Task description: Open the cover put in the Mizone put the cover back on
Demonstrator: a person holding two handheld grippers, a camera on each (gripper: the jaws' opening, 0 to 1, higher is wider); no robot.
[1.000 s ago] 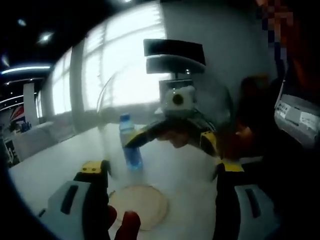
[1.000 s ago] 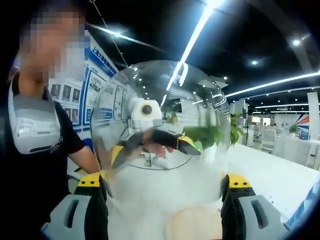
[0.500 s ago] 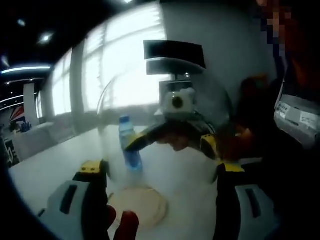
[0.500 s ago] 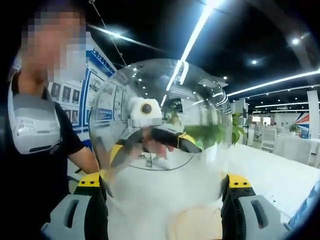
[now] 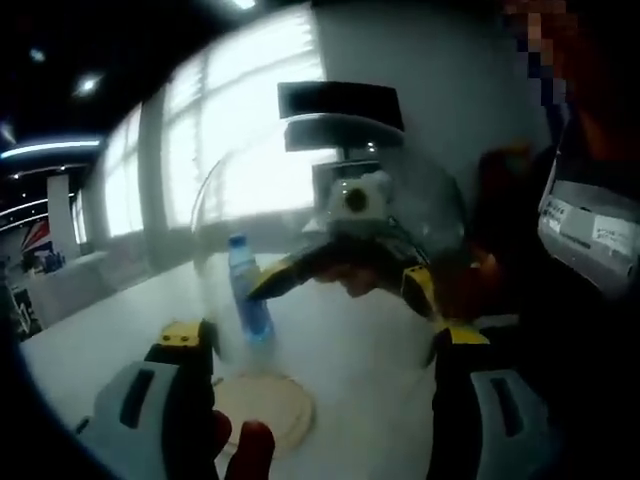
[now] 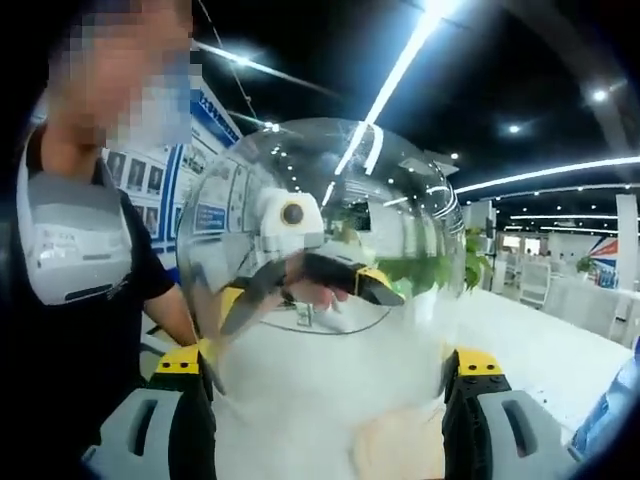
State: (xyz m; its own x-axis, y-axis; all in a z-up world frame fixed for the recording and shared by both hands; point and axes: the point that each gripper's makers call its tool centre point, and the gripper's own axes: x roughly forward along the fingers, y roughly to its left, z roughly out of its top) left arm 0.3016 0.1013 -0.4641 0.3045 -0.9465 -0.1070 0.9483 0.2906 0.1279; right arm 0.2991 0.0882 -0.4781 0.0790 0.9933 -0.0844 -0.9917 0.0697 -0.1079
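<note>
A clear dome cover (image 5: 330, 230) hangs in the air between my two grippers. My left gripper (image 5: 320, 335) has a jaw on each side of the dome's lower rim and is shut on it. My right gripper (image 6: 330, 365) clasps the same cover (image 6: 320, 240) from the opposite side. Through the glass each view shows the other gripper: the right one (image 5: 345, 275) and the left one (image 6: 300, 275). The blue Mizone bottle (image 5: 245, 300) stands on the white table beyond the dome, beside a round wooden base (image 5: 265, 410). The base (image 6: 400, 450) lies below the lifted cover.
A person in a black shirt (image 6: 80, 270) stands close behind the left gripper. A red fingertip (image 5: 250, 445) shows by my left jaw. The white table (image 5: 370, 400) stretches out around the base. More tables and plants (image 6: 470, 260) stand far off.
The base has slid lower in both views and the bottle sits further left in the left gripper view: the cover and both grippers have risen a little. Both holds are unchanged.
</note>
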